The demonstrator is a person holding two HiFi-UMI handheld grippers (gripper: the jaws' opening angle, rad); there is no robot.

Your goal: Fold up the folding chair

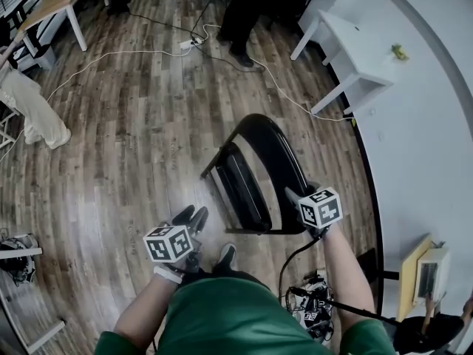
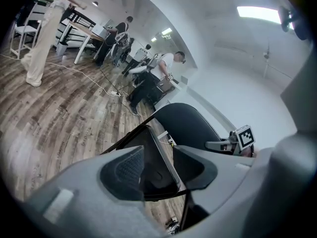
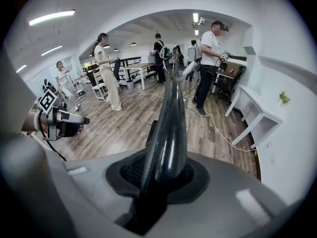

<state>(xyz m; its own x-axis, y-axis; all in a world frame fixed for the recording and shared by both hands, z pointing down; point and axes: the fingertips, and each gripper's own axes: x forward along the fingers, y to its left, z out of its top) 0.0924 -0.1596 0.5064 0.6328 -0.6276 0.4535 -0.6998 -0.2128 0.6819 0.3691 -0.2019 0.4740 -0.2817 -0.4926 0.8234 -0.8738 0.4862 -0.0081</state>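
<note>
the black chair (image 1: 275, 154) stands on the wood floor (image 1: 133, 139) just in front of the person, with its seat (image 1: 240, 187) angled away from the curved back (image 1: 284, 161), not folded flat. the right gripper (image 1: 295, 196) is clamped on the back's edge; in the right gripper view its jaws (image 3: 163, 175) press on both sides of the glossy black rim, which runs up between them. the left gripper (image 1: 191, 214) hovers just left of the seat, not touching it. in the left gripper view its jaws (image 2: 158, 170) stand partly apart with nothing held, and the seat (image 2: 153, 157) shows beyond the gap. a white cable (image 1: 111, 54) trails over the floor past the chair, a white table (image 1: 351, 58) stands by the wall at the right, and people (image 3: 106, 71) stand farther off in the room.
</note>
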